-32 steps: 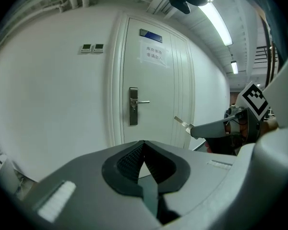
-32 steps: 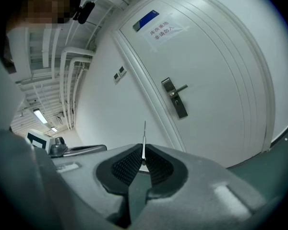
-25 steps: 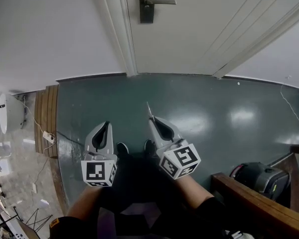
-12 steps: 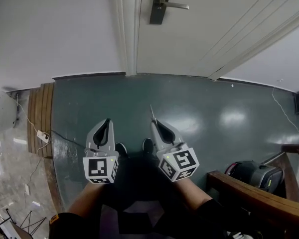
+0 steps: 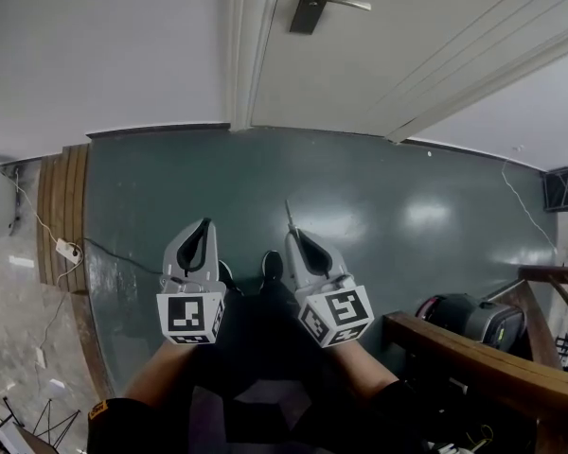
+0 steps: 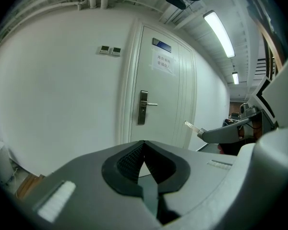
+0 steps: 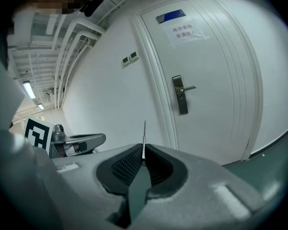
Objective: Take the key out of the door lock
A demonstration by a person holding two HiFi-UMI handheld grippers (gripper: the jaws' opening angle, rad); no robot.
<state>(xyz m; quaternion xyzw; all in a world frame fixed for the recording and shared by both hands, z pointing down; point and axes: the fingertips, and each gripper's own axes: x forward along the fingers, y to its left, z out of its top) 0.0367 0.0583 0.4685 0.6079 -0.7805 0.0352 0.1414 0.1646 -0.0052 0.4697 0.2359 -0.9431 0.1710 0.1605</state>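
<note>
Teal glossy floor (image 5: 265,173) before white door (image 5: 417,36), wooden rail (image 5: 473,362) at right

Door lock (image 5: 310,8): has drifted right and higher in my head view.
Black box (image 5: 559,188): further into sight, far right.

White door (image 5: 407,55) at 12 o'clock, dark lock plate (image 5: 308,8), silver handle (image 5: 348,2); teal floor (image 5: 265,178). Grey left gripper (image 5: 204,225) and right gripper (image 5: 292,236) at 6 o'clock, pale key (image 5: 286,214) — black-and-white square-patterned cubes (image 5: 189,318) — brown wooden rail (image 5: 473,362) at 4 o'clock.
</note>
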